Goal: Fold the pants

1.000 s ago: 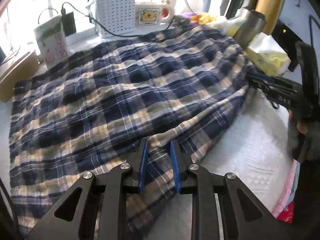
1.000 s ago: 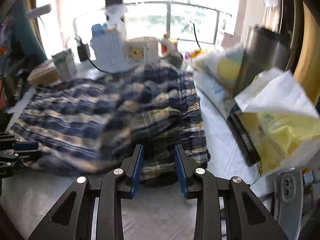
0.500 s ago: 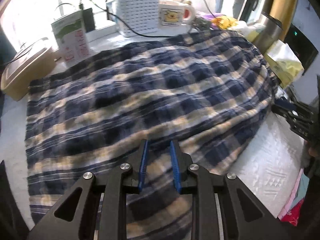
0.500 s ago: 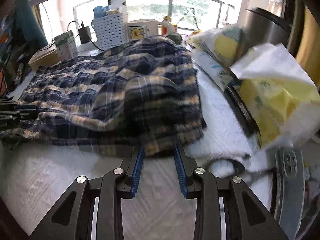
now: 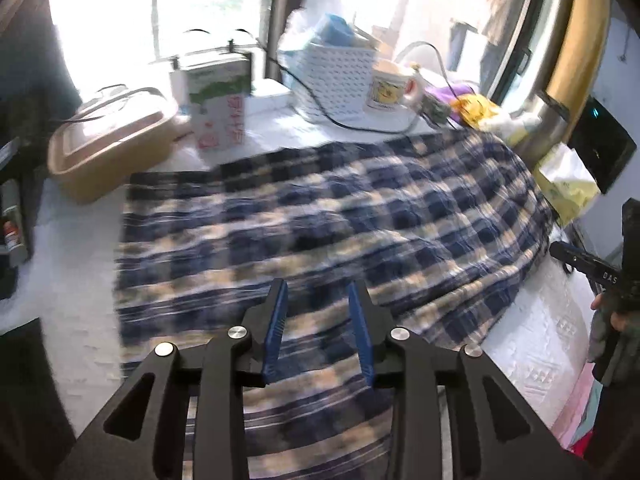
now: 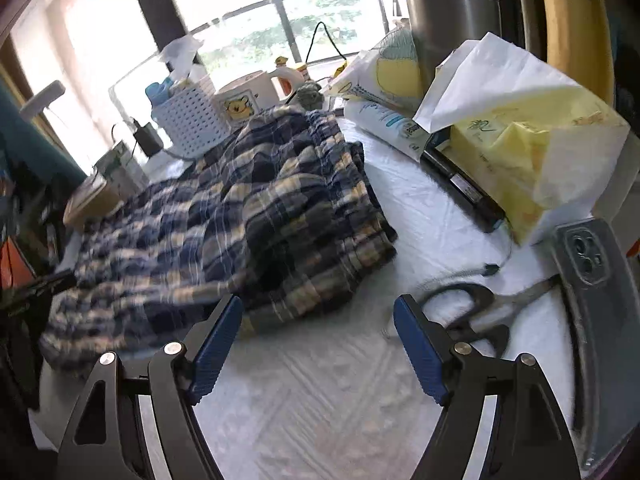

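The pants point(image 5: 328, 232) are plaid, navy and cream, and look like thin woven cotton: light, floppy, no stiffness at all. They lie spread across the middle of the table point(image 6: 320, 392), already doubled over I'd say, with the gathered waistband at the right end point(image 6: 340, 184) and a bulge along the top layer. Stuff like this drapes and bunches wherever you lift it, so a pinch in the middle of a panel would just drag a tent of cloth up. Best bet is probably an edge or corner, where 2 layers meet, like the near right corner by the hem point(image 6: 304, 300). It won't slip much on this surface, I think.

Left gripper point(image 5: 318, 332) hangs over the near edge of the pants with its fingers opening, cloth showing below the gap but nothing visibly pinched. Right gripper point(image 6: 318, 344) sits just off the near right corner, fingers spreading wide with only bare table between them, so it's let go.

The table has a white embossed cover, a bit textured, which should grip fabric some. It's crowded though: scissors point(image 6: 476, 312) and a phone point(image 6: 592, 280) near right, yellow tissue pack point(image 6: 520, 152), a white basket point(image 5: 336, 76) and mug point(image 5: 390, 88) at the far side, a tan box point(image 5: 108, 148) far left. Big bright window point(image 6: 280, 32) behind it all. Not much spare room for swinging cloth around.
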{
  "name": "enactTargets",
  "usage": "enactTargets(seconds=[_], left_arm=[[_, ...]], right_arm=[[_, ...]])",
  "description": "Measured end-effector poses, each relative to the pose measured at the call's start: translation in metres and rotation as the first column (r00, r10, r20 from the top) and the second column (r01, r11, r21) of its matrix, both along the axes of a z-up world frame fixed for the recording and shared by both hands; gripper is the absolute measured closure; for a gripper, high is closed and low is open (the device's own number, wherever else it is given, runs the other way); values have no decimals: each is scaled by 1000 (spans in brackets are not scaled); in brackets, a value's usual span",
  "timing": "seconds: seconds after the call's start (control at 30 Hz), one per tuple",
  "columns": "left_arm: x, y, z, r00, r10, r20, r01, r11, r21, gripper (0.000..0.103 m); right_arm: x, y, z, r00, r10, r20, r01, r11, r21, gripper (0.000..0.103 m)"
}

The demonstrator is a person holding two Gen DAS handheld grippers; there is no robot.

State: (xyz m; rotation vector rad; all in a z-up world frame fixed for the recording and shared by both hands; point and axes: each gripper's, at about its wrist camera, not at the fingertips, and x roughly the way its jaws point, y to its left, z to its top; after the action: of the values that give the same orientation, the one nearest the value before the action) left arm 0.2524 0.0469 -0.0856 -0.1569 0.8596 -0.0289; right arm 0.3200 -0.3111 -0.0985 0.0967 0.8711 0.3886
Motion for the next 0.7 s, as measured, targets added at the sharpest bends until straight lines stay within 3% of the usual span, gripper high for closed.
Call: enactTargets(seconds=[0.2, 0.33, 0.43, 0.5, 0.7], left_arm=[[-14, 45, 4, 993, 112, 22, -112, 994, -7, 71], [-22, 72, 4, 982, 189, 30, -188, 982, -16, 71], [-27, 86, 4, 974, 223, 37, -223, 975, -21, 71], [-29, 91, 5, 972, 234, 40, -233, 972, -25, 71], [-36, 96, 5, 973, 224, 46, -223, 974, -32, 71]], right_arm=[[32, -5, -11, 995, -84, -58, 91, 987, 132, 29], [48, -1, -12, 989, -137, -55, 145, 976, 164, 30], [60, 7, -14, 986, -158, -63, 167, 969, 183, 48], [68, 10, -18, 984, -151, -90, 168, 960, 223, 68], [71, 13, -15, 984, -142, -107, 170, 929, 327, 77]])
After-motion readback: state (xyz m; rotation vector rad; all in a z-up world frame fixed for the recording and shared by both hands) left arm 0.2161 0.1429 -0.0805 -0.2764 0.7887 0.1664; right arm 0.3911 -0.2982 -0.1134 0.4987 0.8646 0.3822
